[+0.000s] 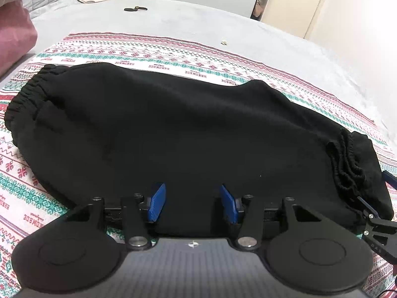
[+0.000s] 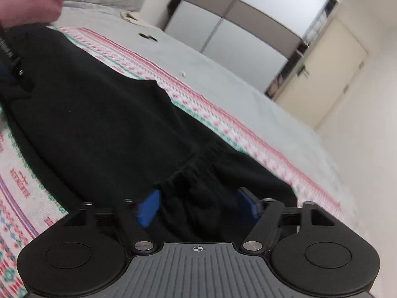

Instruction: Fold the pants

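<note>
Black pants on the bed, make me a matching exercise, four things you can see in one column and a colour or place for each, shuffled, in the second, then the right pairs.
Column one:
1. pants
2. patterned cloth
3. pillow
4. small dark object

Column two:
A. pink, at the left edge of the bed
B. black, lying on the patterned cloth
C. on the grey bedcover, far behind the pants
D. red, green and white bands, spread under the pants

Pairs: 1-B, 2-D, 3-A, 4-C

pants [image 1: 173, 129]: 1 | patterned cloth [image 1: 173, 49]: 1 | claws: 2 | pink pillows [image 1: 15, 32]: 2
</note>
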Motion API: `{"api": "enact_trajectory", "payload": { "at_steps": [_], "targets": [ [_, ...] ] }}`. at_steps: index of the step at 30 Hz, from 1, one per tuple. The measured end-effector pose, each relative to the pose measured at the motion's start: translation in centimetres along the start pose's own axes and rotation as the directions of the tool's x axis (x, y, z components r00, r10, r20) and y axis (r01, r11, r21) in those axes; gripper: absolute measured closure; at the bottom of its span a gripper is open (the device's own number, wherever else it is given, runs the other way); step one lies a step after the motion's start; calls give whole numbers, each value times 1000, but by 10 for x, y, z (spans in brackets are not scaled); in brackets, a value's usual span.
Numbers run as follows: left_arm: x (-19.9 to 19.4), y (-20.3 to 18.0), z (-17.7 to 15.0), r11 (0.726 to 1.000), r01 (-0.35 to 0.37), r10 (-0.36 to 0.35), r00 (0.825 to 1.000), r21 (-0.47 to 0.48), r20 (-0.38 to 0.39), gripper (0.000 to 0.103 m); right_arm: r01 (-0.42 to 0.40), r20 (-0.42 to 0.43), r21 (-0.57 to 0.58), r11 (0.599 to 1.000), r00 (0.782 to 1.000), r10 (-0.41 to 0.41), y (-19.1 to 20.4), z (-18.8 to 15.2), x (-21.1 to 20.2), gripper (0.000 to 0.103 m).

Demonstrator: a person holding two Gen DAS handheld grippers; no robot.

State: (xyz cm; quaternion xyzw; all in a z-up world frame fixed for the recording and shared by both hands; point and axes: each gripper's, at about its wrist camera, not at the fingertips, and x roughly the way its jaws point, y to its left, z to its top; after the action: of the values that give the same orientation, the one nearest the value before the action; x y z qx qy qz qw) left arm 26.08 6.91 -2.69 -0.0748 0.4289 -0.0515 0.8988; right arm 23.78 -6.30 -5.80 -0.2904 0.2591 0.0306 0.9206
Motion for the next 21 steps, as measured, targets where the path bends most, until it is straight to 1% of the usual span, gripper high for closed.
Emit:
{"api": "enact_trajectory", "payload": {
  "at_steps": [3, 6, 7, 8, 9, 10, 11, 12, 13, 14, 16, 17, 19, 21],
  "targets": [
    [1, -6, -2, 1000, 8, -8, 1000, 18, -6, 23, 18, 3, -96, 995, 1000, -18, 4, -5, 5, 30],
    [2, -10, -4, 999, 17, -17, 1000, 33, -6, 23, -5, 10, -187, 982, 1000, 7, 17, -12, 12, 31],
    [2, -11, -4, 999, 21, -21, 1000, 34, -6, 23, 4, 24, -203, 979, 1000, 1, 20, -14, 13, 33],
    [2, -11, -4, 999, 25, -24, 1000, 33, -7, 23, 9, 35, -210, 978, 999, -2, 22, -14, 13, 39],
    [2, -10, -4, 999, 27, -27, 1000, 32, -8, 23, -5, 30, -194, 981, 999, 11, 20, -12, 14, 65],
    [3, -9, -4, 999, 29, -29, 1000, 28, -9, 23, -28, 9, -161, 987, 1000, 30, 17, -10, 18, 78],
    [3, -8, -3, 999, 31, -31, 999, 22, -11, 23, -46, -14, -112, 993, 999, 45, 15, -7, 21, 82],
    [3, -7, -3, 999, 35, -35, 999, 16, -15, 23, -57, -20, -69, 996, 998, 55, 13, -5, 21, 84],
    [3, -6, -2, 999, 42, -42, 999, 8, -19, 20, -53, -18, -54, 997, 998, 52, 12, -4, 21, 85],
    [2, -5, -3, 999, 51, -51, 998, 2, -22, 18, -41, -13, -46, 998, 999, 40, 12, -2, 20, 86],
    [4, -6, -3, 998, 66, -66, 997, 0, -35, 18, -25, 13, 9, 1000, 1000, 25, 8, 2, 14, 88],
    [4, -6, -2, 998, 65, -65, 997, 2, -39, 18, -12, 33, 48, 999, 999, 10, 4, 5, 8, 88],
    [3, -4, -1, 998, 56, -56, 998, -5, -36, 18, 33, 87, 132, 991, 995, -45, -2, 16, -5, 88],
    [1, 1, 1, 997, 68, -69, 997, -34, -32, 18, 41, 157, 234, 971, 984, -79, -8, 31, -22, 88]
  ]
}}
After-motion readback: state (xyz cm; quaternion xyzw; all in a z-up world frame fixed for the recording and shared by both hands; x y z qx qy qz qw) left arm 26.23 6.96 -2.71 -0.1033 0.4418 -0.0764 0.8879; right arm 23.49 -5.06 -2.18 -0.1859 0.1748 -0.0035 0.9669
